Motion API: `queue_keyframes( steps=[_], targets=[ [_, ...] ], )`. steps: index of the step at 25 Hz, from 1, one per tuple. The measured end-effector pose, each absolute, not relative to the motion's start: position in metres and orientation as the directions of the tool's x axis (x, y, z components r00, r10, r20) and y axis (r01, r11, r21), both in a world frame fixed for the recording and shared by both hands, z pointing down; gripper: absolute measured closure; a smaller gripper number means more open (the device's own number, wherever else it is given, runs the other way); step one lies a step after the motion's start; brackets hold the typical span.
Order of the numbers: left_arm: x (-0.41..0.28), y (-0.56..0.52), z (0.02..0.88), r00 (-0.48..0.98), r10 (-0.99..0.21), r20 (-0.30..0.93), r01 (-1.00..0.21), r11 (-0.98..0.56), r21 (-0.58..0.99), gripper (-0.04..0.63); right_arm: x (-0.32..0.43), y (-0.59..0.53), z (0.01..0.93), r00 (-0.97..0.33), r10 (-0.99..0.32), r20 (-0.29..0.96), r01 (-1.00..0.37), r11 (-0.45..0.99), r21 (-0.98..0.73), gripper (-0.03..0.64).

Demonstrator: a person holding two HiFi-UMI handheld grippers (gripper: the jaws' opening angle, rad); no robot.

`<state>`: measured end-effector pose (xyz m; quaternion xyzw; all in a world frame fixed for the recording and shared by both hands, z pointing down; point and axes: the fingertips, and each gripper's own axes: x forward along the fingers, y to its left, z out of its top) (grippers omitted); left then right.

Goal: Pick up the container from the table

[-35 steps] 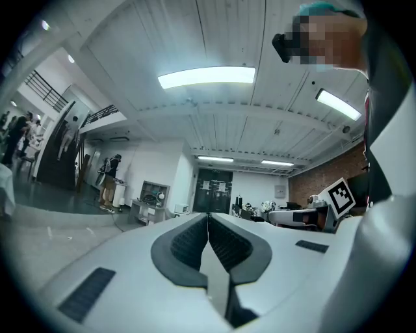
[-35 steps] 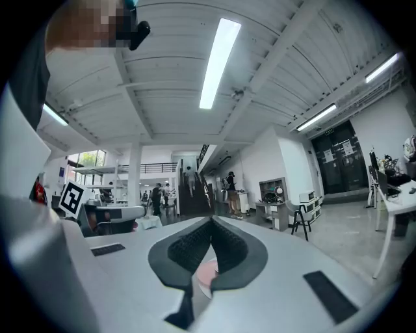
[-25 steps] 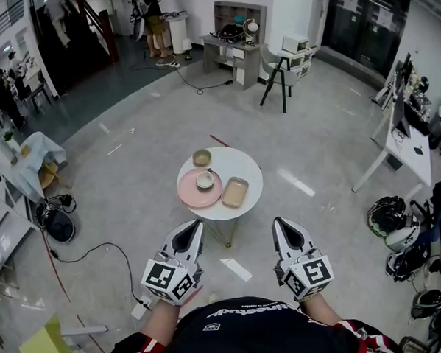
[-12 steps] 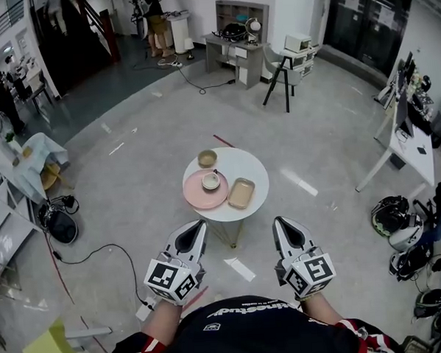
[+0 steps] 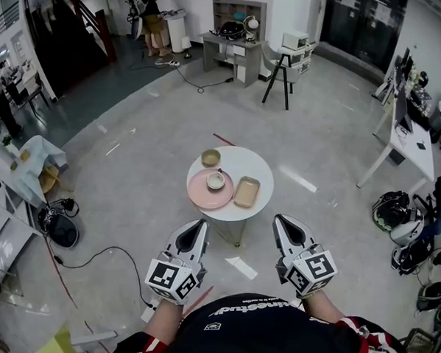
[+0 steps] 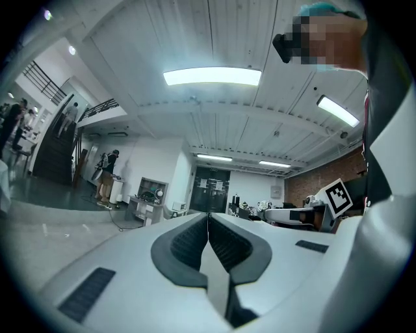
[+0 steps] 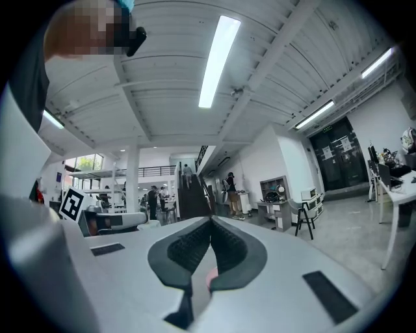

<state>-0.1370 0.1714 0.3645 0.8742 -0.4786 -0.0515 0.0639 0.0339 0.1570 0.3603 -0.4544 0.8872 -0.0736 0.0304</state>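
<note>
A small round white table (image 5: 249, 163) stands on the floor ahead of me. On it lie a tan rectangular container (image 5: 246, 192), a pink plate (image 5: 204, 195) with a white cup (image 5: 215, 181) on it, and a tan bowl (image 5: 211, 158) at the far side. My left gripper (image 5: 197, 227) and right gripper (image 5: 281, 222) are held level, short of the table's near edge, both shut with nothing between the jaws. In the left gripper view the left gripper (image 6: 208, 218) has its jaws pressed together. The right gripper (image 7: 210, 223) looks the same in its own view.
A black cable (image 5: 99, 254) trails over the floor at the left near a dark bag (image 5: 61, 228). Helmets (image 5: 400, 233) lie at the right beside a white desk (image 5: 414, 136). A stool (image 5: 278, 77) and shelves stand further back. People stand at the far left and back.
The table has shifted a little right and nearer in the head view as I walk toward it. Both grippers keep their place in the frame and stay shut.
</note>
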Motion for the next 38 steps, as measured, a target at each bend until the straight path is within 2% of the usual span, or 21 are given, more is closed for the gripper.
queue_keyframes(
  steps=[20,38],
  targets=[
    [-0.178,0.174,0.39,0.546,-0.838,-0.024,-0.819,-0.539,0.197,0.571,-0.008,0.164,0.375,-0.571,-0.82,0.041,-0.816,0.562,-0.138,0.604],
    [-0.128,0.076,0.383,0.535,-0.844,-0.031,-0.828,-0.531,0.179,0.571,0.037,0.062,0.378,-0.59,-0.807,0.024,-0.8,0.581,-0.152,0.604]
  ],
)
